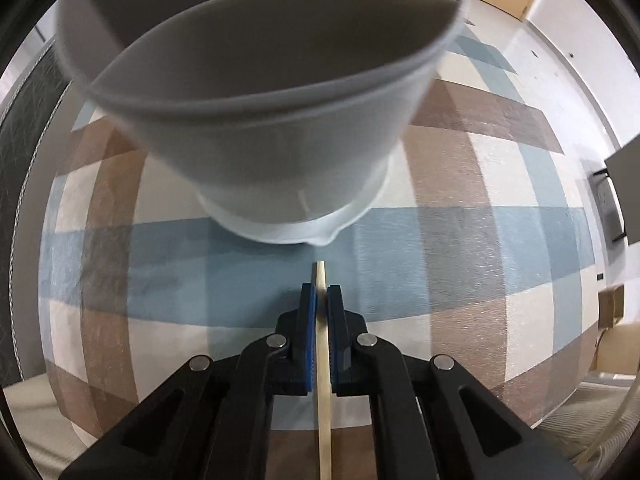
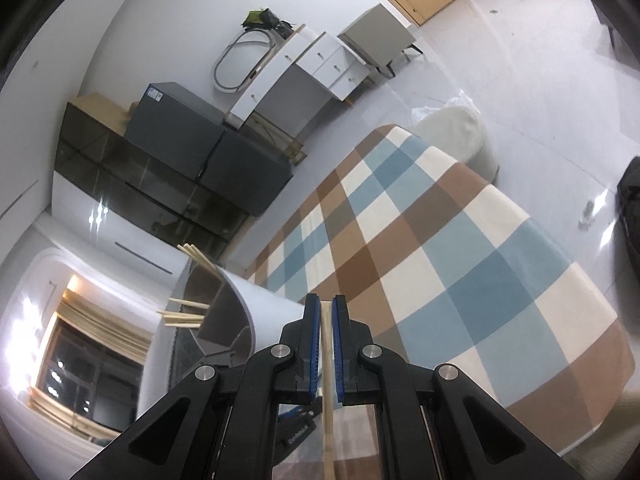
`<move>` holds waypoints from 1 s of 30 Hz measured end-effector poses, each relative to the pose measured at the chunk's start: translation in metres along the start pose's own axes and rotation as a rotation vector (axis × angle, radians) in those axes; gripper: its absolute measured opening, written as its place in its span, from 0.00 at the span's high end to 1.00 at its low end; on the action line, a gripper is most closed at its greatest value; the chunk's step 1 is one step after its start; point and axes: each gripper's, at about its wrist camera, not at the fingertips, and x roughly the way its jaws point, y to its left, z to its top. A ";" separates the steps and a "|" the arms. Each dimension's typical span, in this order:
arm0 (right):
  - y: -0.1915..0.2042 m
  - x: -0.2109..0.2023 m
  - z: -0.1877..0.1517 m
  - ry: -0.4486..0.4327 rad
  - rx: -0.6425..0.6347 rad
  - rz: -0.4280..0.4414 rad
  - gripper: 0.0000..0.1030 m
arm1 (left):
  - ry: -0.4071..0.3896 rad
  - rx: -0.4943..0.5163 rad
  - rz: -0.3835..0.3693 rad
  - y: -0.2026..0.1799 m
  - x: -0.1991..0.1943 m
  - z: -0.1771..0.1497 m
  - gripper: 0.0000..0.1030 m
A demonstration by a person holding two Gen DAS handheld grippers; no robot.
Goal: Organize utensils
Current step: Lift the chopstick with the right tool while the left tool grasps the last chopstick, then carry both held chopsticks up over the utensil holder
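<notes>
No text anywhere is clear enough to read

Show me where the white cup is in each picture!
Left wrist view: the white cup fills the top middle, big and blurry, above the tongs.
Right wrist view: the cup sits lower left, tilted, with chopsticks poking out.
Shared landmark: the checkered cloth shows in both.

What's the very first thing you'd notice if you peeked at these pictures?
A big white cup fills the top of the left wrist view, blurry and tipped, above the checked blue-and-brown rug. Each gripper pinches one wooden chopstick: the left gripper and the right gripper. In the right wrist view, more chopsticks stick out of that cup at lower left.
</notes>
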 end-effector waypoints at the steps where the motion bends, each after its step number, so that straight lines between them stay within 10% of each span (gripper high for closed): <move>1: 0.001 0.000 -0.001 -0.002 -0.009 -0.006 0.95 | -0.011 -0.003 -0.014 0.000 -0.001 0.000 0.99; 30: 0.085 -0.006 -0.058 -0.028 -0.413 -0.046 0.95 | -0.335 -0.013 -0.201 0.051 -0.122 -0.026 0.99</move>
